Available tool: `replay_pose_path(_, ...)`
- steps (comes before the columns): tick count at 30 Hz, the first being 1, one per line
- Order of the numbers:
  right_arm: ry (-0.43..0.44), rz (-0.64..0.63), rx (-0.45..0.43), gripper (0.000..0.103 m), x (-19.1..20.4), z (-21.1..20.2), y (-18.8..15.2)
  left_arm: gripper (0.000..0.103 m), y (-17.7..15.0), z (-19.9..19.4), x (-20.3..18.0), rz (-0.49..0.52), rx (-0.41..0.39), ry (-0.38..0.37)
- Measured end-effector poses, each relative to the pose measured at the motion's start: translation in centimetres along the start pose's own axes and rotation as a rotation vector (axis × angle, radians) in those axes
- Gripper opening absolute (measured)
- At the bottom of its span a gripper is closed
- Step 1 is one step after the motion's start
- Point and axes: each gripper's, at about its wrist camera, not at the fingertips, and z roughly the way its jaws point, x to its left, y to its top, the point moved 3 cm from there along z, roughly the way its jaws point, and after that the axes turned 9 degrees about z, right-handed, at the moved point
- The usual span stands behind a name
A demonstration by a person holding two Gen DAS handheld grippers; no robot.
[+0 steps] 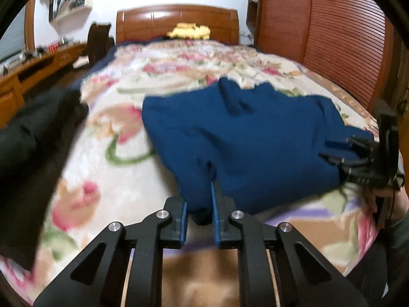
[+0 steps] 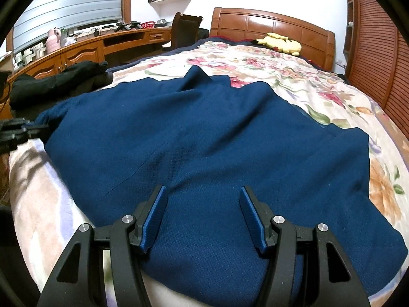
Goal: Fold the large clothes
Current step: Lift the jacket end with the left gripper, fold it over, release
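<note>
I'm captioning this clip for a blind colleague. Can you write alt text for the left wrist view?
The left tool pinches the near edge of a navy blue garment spread on a floral bedspread. The right tool reaches in at the garment's right edge; a black garment lies left.

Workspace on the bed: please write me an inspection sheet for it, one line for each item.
Surface: bed with floral blanket.
Job's things: blue garment spread on the blanket, wrinkled.
Clutter: black clothes at the bed's left edge; yellow plush by the headboard.
Grippers: left gripper shut on the garment's near edge; right gripper open over the garment.
Cables: nothing seen on the bed.
Surroundings: wooden desk and chair to the left, slatted wardrobe to the right.
</note>
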Motion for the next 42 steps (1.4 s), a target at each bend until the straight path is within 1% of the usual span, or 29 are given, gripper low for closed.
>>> replay_pose_path(4, 0.006, 0.011, -0.006, 0.061, -0.1, -0.2, 0.0, 0.013, 3.0, -1.2, -1.4, 0.029, -0.061, 0.023)
replay_pose_path(8, 0.012, 0.027, -0.029, 0.061, -0.3, -0.7, 0.1, 0.012, 6.5, -2.0, -3.5, 0.090, -0.110, 0.036)
replay_pose_path(11, 0.036, 0.076, -0.057, 0.061, -1.1, -1.9, 0.3, 0.012, 9.4, -2.2, -5.6, 0.147, -0.138, 0.029)
replay_pose_path(12, 0.035, 0.096, -0.065, 0.061, -1.6, -2.4, 0.3, 0.012, 10.1, -2.2, -6.2, 0.164, -0.145, 0.023)
replay_pose_path(14, 0.050, 0.140, -0.079, 0.061, -2.9, -3.8, 0.3, 0.012, 11.9, -2.0, -8.0, 0.194, -0.157, -0.017)
replay_pose_path(15, 0.033, 0.156, -0.084, 0.061, -3.6, -4.5, 0.1, 0.012, 12.8, -1.7, -9.2, 0.216, -0.155, -0.036)
replay_pose_path(18, -0.031, 0.146, -0.096, 0.061, -5.9, -6.7, -0.6, 0.012, 14.6, -1.0, -12.2, 0.275, -0.165, -0.065)
replay_pose_path(20, -0.045, 0.162, -0.102, 0.061, -7.7, -8.4, -1.0, 0.012, 15.8, -0.4, -15.0, 0.309, -0.172, -0.104)
replay_pose_path(22, -0.066, 0.166, -0.112, 0.061, -9.2, -10.0, -1.3, 0.012, 16.5, 0.2, -17.5, 0.328, -0.180, -0.124)
replay_pose_path(23, -0.093, 0.163, -0.118, 0.061, -10.0, -10.8, -1.5, 0.011, 16.7, 0.7, -19.1, 0.344, -0.174, -0.141)
replay_pose_path(26, -0.152, 0.172, -0.125, 0.061, -12.2, -12.8, -1.9, 0.011, 17.1, 1.7, -23.8, 0.400, -0.158, -0.207)
replay_pose_path(27, -0.162, 0.180, -0.125, 0.061, -12.9, -13.3, -2.1, 0.011, 16.9, 2.0, -25.5, 0.418, -0.150, -0.241)
replay_pose_path(30, -0.169, 0.215, -0.124, 0.061, -14.3, -14.5, -2.7, 0.011, 16.1, 2.0, -28.6, 0.448, -0.122, -0.307)
replay_pose_path(32, -0.173, 0.230, -0.125, 0.061, -14.3, -14.9, -2.8, 0.012, 15.5, 2.0, -29.4, 0.450, -0.100, -0.304)
replay_pose_path(34, -0.177, 0.219, -0.125, 0.061, -14.0, -15.1, -2.7, 0.012, 15.1, 2.1, -29.5, 0.444, -0.085, -0.291)
replay_pose_path(35, -0.173, 0.216, -0.123, 0.061, -13.8, -15.1, -2.6, 0.014, 14.9, 2.0, -29.3, 0.441, -0.087, -0.280)
replay_pose_path(37, -0.169, 0.211, -0.124, 0.061, -13.4, -15.2, -2.4, 0.021, 14.8, 1.6, -28.5, 0.429, -0.099, -0.264)
replay_pose_path(38, -0.171, 0.207, -0.128, 0.061, -13.4, -15.5, -2.4, 0.030, 14.8, 1.1, -27.9, 0.417, -0.114, -0.264)
replay_pose_path(39, -0.174, 0.202, -0.132, 0.061, -13.2, -15.5, -2.1, 0.042, 14.8, 0.3, -27.1, 0.399, -0.133, -0.269)
replay_pose_path(41, -0.174, 0.193, -0.145, 0.061, -12.9, -15.7, -1.8, 0.050, 15.0, -0.7, -25.8, 0.369, -0.158, -0.276)
replay_pose_path(42, -0.172, 0.189, -0.152, 0.061, -12.7, -15.8, -1.4, 0.060, 15.0, -1.5, -24.8, 0.350, -0.169, -0.278)
